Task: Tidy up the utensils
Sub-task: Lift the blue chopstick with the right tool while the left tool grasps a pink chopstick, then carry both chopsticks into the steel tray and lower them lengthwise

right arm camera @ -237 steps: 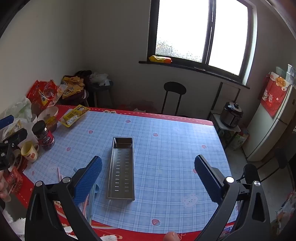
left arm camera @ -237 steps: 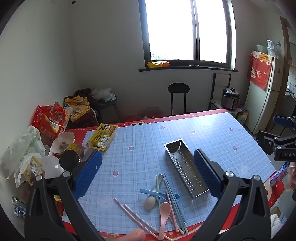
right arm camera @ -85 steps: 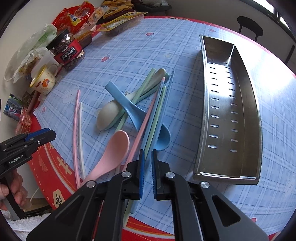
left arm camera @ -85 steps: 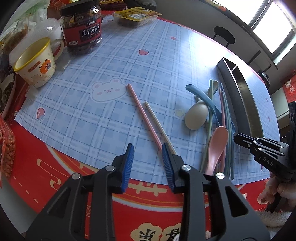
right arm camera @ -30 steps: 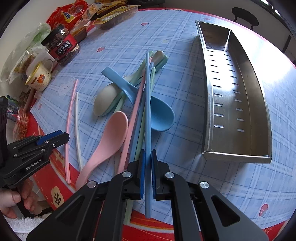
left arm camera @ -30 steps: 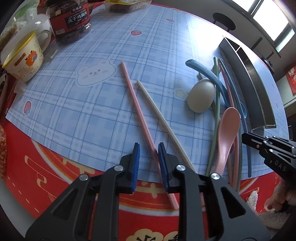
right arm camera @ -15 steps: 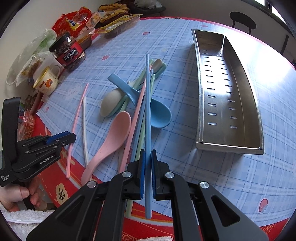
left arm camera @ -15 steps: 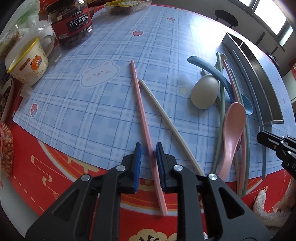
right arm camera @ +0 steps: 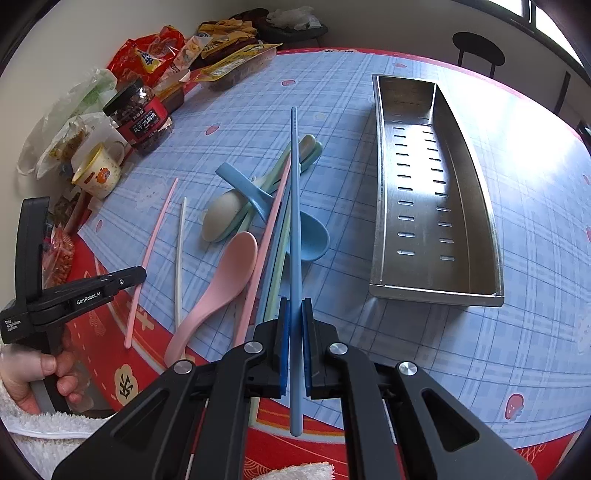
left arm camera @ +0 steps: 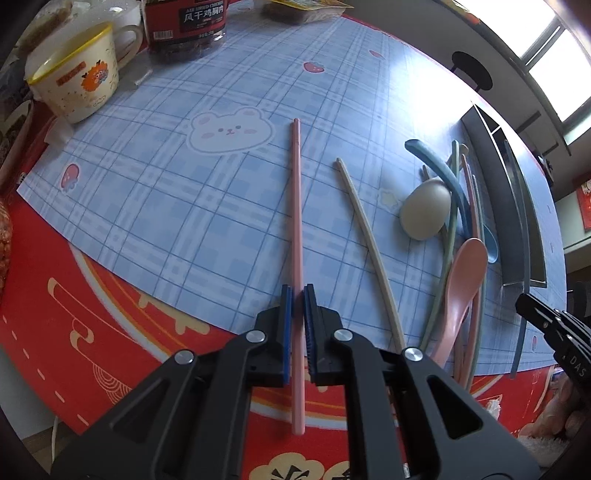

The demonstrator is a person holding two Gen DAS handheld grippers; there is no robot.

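Observation:
My left gripper (left arm camera: 297, 295) is shut on a pink chopstick (left arm camera: 296, 206), which points away over the blue checked mat. My right gripper (right arm camera: 295, 304) is shut on a blue chopstick (right arm camera: 294, 192) and holds it lifted above the pile. A cream chopstick (left arm camera: 365, 236) lies to the right of the pink one. The pile holds a pink spoon (right arm camera: 225, 273), a blue spoon (right arm camera: 306, 236), a cream spoon (right arm camera: 218, 218) and several green, blue and pink chopsticks. The steel perforated tray (right arm camera: 476, 206) lies to the right of the pile, empty.
A yellow-rimmed mug (left arm camera: 77, 88) and a red-labelled jar (left arm camera: 192, 26) stand at the mat's left edge. Snack packets (right arm camera: 155, 55) crowd the far left corner. The red tablecloth edge (left arm camera: 110, 332) runs along the front. A black stool (right arm camera: 478, 44) stands beyond the table.
My left gripper has closed fully on the pink chopstick and moved closer over it. My right gripper has lifted the blue chopstick a little higher off the pile.

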